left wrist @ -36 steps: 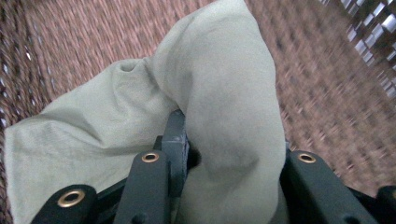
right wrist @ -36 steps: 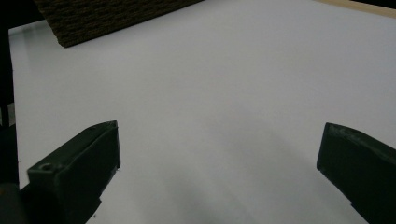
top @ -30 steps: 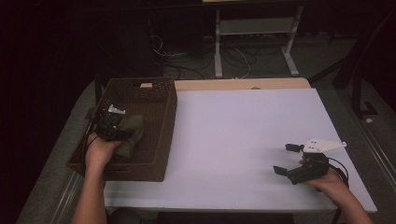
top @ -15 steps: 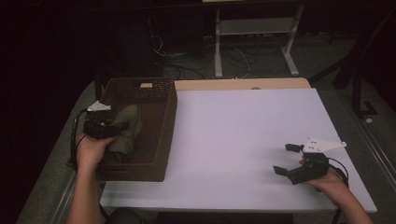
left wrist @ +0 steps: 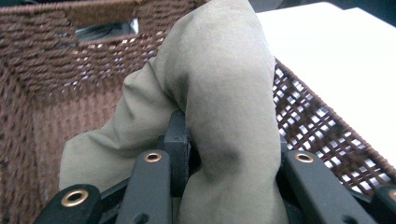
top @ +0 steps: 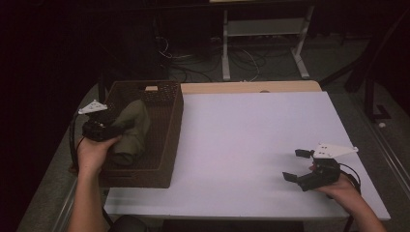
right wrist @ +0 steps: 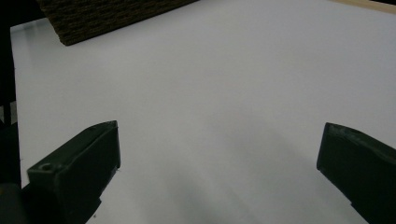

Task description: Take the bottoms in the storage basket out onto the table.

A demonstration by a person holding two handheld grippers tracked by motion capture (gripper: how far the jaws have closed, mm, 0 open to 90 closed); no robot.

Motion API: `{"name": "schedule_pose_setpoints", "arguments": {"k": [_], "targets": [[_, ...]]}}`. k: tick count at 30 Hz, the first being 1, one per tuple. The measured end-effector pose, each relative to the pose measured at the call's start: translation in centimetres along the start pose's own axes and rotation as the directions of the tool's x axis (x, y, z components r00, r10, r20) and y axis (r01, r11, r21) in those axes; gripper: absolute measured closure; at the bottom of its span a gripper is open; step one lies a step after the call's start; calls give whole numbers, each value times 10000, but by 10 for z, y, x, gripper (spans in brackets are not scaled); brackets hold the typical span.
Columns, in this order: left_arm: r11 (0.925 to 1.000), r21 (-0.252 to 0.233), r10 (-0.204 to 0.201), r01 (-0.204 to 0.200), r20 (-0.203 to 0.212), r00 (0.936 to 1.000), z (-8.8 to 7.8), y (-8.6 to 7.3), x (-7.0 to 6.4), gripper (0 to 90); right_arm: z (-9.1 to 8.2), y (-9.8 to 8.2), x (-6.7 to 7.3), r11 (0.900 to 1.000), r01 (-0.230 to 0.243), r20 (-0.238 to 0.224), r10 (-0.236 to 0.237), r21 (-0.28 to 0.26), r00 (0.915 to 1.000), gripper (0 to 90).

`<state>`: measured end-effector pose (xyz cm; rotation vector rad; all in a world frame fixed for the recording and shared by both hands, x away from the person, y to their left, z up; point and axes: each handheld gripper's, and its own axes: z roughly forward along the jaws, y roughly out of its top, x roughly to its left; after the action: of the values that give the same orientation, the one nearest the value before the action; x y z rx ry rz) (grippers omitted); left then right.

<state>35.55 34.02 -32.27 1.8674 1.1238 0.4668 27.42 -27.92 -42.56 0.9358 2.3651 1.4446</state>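
Left gripper (top: 110,129): over the left part of the wicker basket, held in the person's left hand (top: 93,153), which comes in from the table's near edge. Its jaws are clamped on a bunch of olive-green cloth; in the left gripper view the fabric is drawn up between the two black jaws and drapes over them.

Olive-green cloth (left wrist: 219,93): bunched and lifted, its upper part raised about level with the basket's rim, its lower folds hanging down inside the basket. In the high view (top: 131,130) it lies along the basket's left half, running from the far wall toward the near wall.

Wicker basket (top: 170,121): dark brown, rectangular, open-topped, standing at the table's left edge and reaching from near its far-left corner toward the near edge. A handle slot (left wrist: 106,29) is cut into its far wall.

Right gripper (top: 300,166): near the table's near-right corner, held low above the surface in the person's right hand (top: 344,187). Its jaws stand wide apart with nothing between them; the right gripper view shows bare white tabletop between the two jaws.

Table (top: 251,145): white top, with a strip of light wood along its far edge (top: 251,87).
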Motion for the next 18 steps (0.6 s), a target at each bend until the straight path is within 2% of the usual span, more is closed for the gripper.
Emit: {"name": "schedule_pose_setpoints", "arguments": {"k": [7,18], "targets": [[9986,-520,23,5,544,9985,-5,7,-6,646,1,0,0,10000,18,-28,-18,30,10000,0],[9955,-933,292,-191,1081,9937,-9,22,-16,645,2,0,1,9998,-27,-21,27,186,10000,0]]}}
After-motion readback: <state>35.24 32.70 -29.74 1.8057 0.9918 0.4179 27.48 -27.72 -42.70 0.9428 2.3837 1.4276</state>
